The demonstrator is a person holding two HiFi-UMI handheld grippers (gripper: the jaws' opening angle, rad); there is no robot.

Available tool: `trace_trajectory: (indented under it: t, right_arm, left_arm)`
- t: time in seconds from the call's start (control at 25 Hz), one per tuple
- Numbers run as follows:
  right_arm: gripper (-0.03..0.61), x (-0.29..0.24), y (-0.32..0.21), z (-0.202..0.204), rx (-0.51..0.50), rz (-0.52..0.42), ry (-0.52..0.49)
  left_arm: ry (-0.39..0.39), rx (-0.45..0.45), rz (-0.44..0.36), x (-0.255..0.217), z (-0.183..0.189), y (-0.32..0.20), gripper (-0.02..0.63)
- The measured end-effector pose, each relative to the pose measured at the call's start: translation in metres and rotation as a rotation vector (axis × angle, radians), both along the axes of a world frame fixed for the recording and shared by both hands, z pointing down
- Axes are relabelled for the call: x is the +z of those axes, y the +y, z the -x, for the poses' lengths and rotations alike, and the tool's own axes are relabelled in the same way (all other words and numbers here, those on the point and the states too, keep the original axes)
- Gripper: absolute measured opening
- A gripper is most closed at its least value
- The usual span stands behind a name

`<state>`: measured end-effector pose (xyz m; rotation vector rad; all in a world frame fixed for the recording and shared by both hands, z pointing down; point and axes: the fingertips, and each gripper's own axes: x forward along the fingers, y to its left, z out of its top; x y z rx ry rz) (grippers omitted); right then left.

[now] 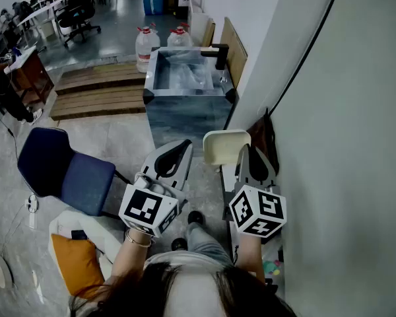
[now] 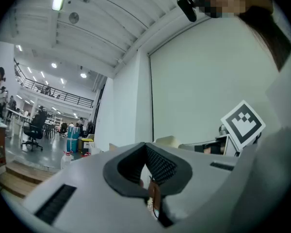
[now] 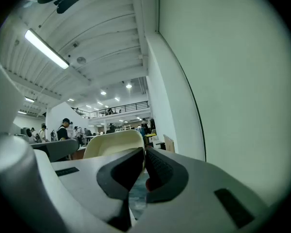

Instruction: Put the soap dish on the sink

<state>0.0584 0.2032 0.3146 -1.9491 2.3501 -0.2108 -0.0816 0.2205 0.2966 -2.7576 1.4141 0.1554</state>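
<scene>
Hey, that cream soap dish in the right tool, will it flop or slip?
The soap dish is probably stiff: it juts out as a shallow tray with no sag, though the right tool pinches only one edge. It looks like light, smooth plastic, so it may pivot or slide in that edge grip.

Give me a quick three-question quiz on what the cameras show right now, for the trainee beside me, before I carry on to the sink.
1. Which gripper grips the cream soap dish?
2. True or false: the soap dish already rests on the sink.
3. The left gripper has its jaws: A) wide apart; B) together on nothing; C) clamped on a water bottle.
Key: 1. the right gripper, by the dish's edge; 2. false, the sink stands ahead, apart from the dish; 3. B.
</scene>
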Motion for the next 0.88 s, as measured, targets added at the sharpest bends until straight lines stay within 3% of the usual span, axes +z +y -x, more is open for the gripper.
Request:
trace_trajectory:
  t: [0.32,0.88]
  right_arm:
    - [0.038,0.003,-0.022,-0.018,-0.003,-0.002,-0.012]
    - [0.038,0.023,-0.107,-0.057,-0.047,0.041,-0.027]
  left_arm:
    - [0.0,0.005,-0.008,-0.002,-0.018,-0.021,0.008]
    - [-0.019,-0.024,0.019,0.01,-0.06,-0.102,0.008]
